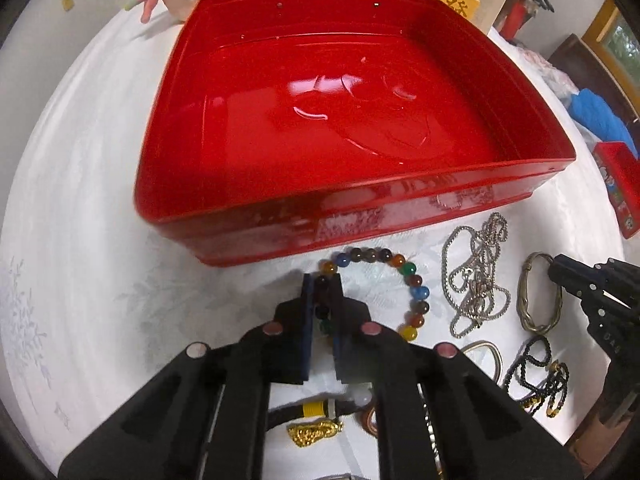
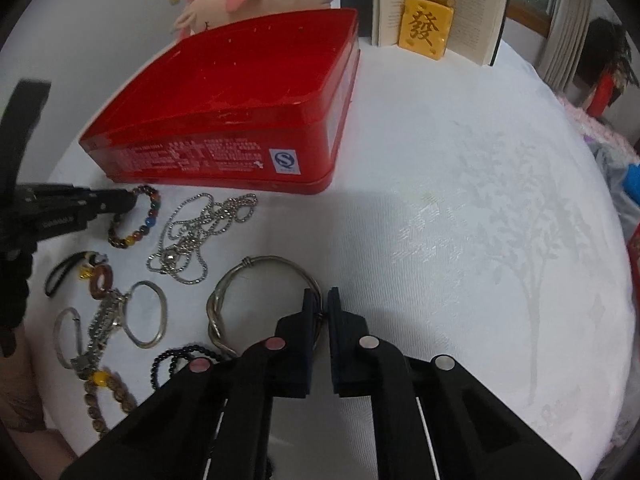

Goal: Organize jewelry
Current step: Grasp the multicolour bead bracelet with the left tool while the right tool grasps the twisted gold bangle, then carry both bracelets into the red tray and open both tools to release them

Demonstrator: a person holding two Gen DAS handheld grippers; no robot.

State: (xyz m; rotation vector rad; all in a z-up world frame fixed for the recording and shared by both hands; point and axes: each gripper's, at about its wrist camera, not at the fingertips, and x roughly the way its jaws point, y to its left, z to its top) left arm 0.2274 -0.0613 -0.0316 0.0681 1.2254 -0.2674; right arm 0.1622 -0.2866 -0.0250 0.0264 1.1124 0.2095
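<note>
Fingers pinch a multicoloured glossy bead bracelet beside red tin.

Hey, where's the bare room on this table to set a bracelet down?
The widest bare cloth lies right of the red tin, in front of the open book. The tin's inside is bare too. It is crowded left of the right gripper: silver chain, metal bangle, bead bracelet.

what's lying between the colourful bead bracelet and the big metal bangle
The tangled silver chain lies between the bead bracelet and the metal bangle on the white cloth; both wrist views show it.
</note>
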